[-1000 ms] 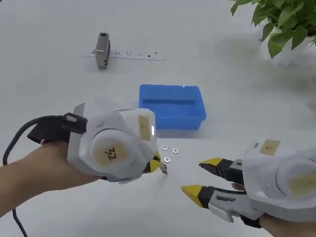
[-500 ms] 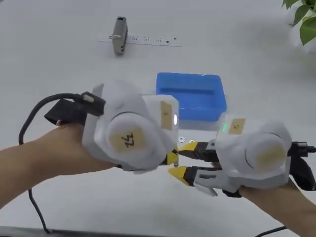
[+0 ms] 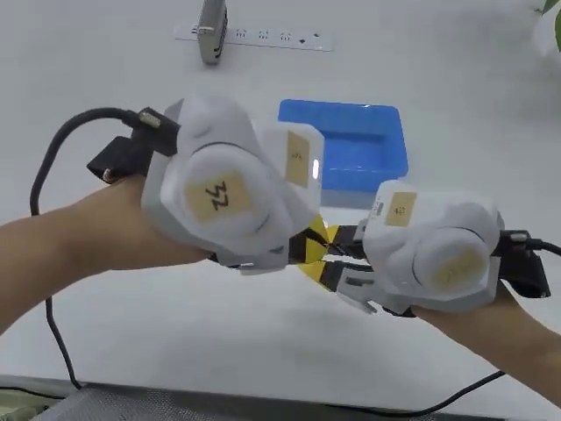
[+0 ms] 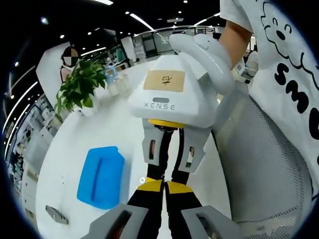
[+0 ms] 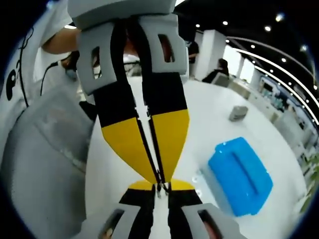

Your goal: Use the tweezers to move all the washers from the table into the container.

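Note:
My left gripper [image 3: 313, 245] and right gripper [image 3: 327, 261] meet tip to tip in front of the blue container [image 3: 351, 145]. In the right gripper view the left gripper's yellow jaws are shut on thin metal tweezers [image 5: 148, 134]. These point down into my right gripper [image 5: 160, 188], whose own jaws are closed narrowly around the tweezers' tip. In the left gripper view my left gripper [image 4: 164, 187] faces the right gripper's white body. Small washers [image 5: 194, 178] lie on the white table beside the container [image 5: 241, 177]. One washer [image 4: 142, 180] shows near the container [image 4: 99, 177].
A white power strip with a grey adapter [image 3: 210, 19] lies at the far edge of the table. A black cable [image 3: 53, 175] trails from the left gripper. A potted plant [image 4: 79, 87] stands beyond the container. A person's printed shirt [image 4: 284, 74] is close behind.
My right gripper has moved left, from open and apart to closed against the left gripper's tips. Both grippers have risen toward the camera and now hide the washers in the head view.

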The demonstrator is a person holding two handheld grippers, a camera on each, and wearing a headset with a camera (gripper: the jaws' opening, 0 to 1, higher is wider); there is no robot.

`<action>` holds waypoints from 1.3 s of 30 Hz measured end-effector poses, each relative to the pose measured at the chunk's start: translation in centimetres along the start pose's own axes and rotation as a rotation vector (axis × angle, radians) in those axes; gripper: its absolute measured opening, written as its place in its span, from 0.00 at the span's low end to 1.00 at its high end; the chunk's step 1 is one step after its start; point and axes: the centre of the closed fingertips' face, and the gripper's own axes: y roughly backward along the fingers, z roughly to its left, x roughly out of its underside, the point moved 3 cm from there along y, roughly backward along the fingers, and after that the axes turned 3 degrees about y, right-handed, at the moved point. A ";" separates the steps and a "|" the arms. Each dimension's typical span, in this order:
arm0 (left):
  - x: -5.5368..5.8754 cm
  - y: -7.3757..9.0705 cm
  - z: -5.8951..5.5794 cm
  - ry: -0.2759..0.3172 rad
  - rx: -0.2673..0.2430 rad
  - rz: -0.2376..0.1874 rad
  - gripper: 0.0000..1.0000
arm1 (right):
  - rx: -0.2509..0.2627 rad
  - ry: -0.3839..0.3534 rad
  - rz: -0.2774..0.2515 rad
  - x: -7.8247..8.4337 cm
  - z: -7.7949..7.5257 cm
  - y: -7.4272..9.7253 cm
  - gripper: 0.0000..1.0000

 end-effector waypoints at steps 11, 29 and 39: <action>1.8 0.7 0.9 0.272 -0.217 -0.101 0.16 | 0.017 -0.070 -0.019 -0.2 -1.1 -0.2 0.02; 12.4 9.6 -4.0 0.876 -0.846 -0.089 0.61 | 0.098 -0.299 -0.179 -2.9 -6.9 0.0 0.03; 12.3 10.2 -3.3 0.831 -0.924 -0.104 0.68 | 0.111 -0.281 -0.158 -2.8 -7.7 -2.3 0.03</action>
